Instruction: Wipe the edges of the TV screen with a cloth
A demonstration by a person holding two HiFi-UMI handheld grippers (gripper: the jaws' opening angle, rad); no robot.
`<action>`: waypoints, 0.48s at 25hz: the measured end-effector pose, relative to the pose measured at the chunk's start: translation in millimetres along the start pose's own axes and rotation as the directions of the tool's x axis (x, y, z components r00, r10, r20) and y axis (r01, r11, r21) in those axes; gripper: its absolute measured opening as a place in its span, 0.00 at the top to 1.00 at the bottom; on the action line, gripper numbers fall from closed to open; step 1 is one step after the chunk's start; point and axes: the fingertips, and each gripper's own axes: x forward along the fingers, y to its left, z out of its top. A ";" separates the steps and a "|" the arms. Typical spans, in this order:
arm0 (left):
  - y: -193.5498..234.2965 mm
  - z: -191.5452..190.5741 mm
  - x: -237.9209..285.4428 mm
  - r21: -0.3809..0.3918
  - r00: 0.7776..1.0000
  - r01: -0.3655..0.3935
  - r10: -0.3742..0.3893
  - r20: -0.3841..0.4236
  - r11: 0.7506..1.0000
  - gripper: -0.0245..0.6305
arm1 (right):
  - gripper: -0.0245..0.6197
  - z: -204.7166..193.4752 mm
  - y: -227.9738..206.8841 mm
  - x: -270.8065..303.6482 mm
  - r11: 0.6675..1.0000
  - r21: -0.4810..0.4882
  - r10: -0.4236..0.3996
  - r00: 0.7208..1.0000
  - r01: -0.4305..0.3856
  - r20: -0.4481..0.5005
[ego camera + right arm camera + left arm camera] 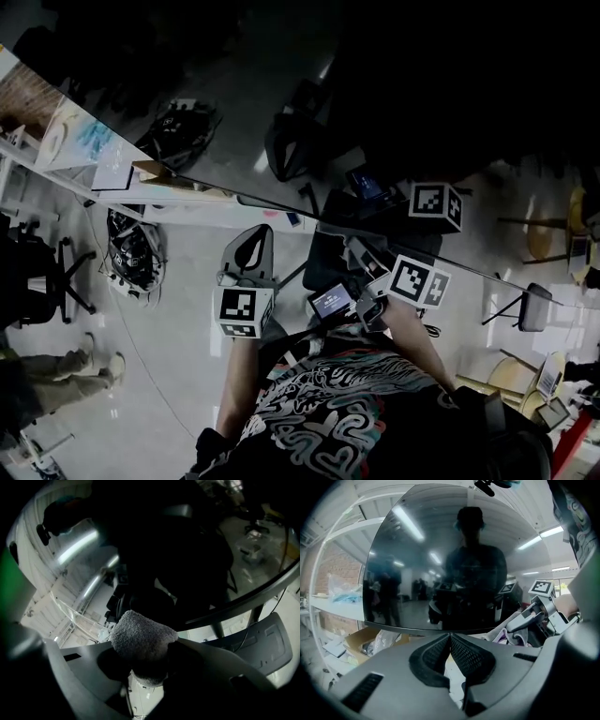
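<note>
Our right gripper [149, 667] is clamped on a grey, fuzzy cloth [139, 639]. Its jaws are drawn in narrow around the wad. The cloth bulges up and out past the tips and hides the pads beneath it. The cloth sits close in front of the dark TV screen [187, 541]. The screen's lower edge [248, 597] runs off as a black bar to the right of the cloth. We cannot tell whether the cloth touches that edge.

Our left gripper [450, 641] holds nothing. Its two ribbed pads [433, 656] are pressed together at the tips, with only a thin seam between them. They point up at the bottom edge of the screen, and the tips lie just under it. From this side the glossy panel reflects a standing person and strips of ceiling light. At the panel's lower right corner we see the right gripper with the cloth bunched in its jaws, just beside the edge.

From the head view, the screen fills the upper part as a dark slanted sheet, and both marker cubes [246, 312] sit below it. White shelving [333, 602] stands to the left of the TV, with a cardboard box [351, 644] beneath it.
</note>
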 end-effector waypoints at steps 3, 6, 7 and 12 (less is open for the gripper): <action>14.0 7.2 -1.8 0.015 1.000 0.022 -0.022 -0.001 1.000 0.93 | 0.68 0.1 2.9 1.8 1.000 0.007 -0.019 1.000 0.019 0.016; 22.9 14.6 -3.6 0.023 1.000 0.027 -0.027 0.006 0.999 0.93 | 0.68 1.1 4.1 0.1 1.000 0.005 -0.030 0.999 0.030 0.025; 25.3 15.7 -4.2 0.024 1.000 0.028 -0.028 0.008 0.999 0.93 | 0.68 1.4 5.0 0.5 0.999 0.002 -0.033 0.999 0.033 0.028; 38.7 11.9 -10.9 0.014 0.999 0.032 -0.032 0.002 0.999 0.93 | 0.68 -3.0 15.3 12.1 0.999 0.000 -0.037 0.999 0.037 0.030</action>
